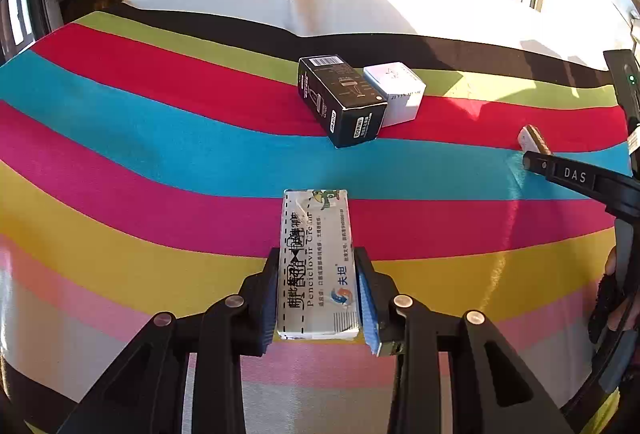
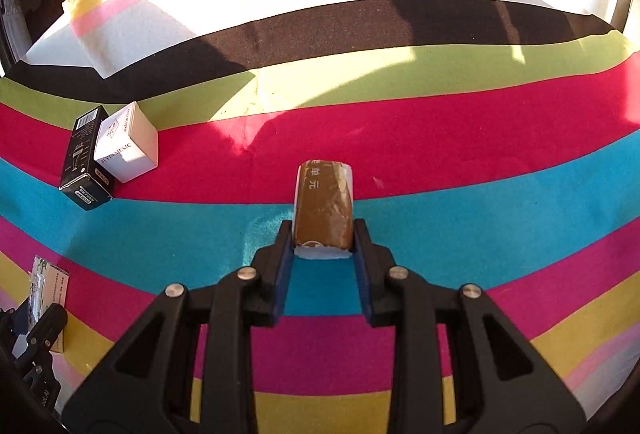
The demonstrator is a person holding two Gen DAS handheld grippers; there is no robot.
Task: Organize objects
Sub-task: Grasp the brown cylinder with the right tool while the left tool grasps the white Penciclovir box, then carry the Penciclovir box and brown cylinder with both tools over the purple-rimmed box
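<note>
A sunlit room with tall windows behind holds a desk (image 1: pixel 120 137) covered in a cloth of bright stripes: black, green, red, blue, pink, yellow. Far across it, on the red and blue bands, a black box (image 1: pixel 342 99) and a white box (image 1: pixel 396 91) lie pressed side by side, their long sides running roughly away from the cameras and tilted a little. The left claw (image 1: pixel 320 286) is closed on a white cream box (image 1: pixel 316 266), gripping it across its narrow width near the rear half, so its long axis points straight ahead along the fingers, toward the pair of boxes, which lie ahead and slightly right of it. The right claw (image 2: pixel 324 238) is clamped on a small brown packet (image 2: pixel 324 205) with white edges, held at its near end only, its long axis also pointing forward; from this claw the two boxes (image 2: pixel 108 153) lie well off to the left and ahead. Judging by this, the left claw is nearer the pair and already aligned with their long sides, so laying the cream box alongside looks to need little turning.
</note>
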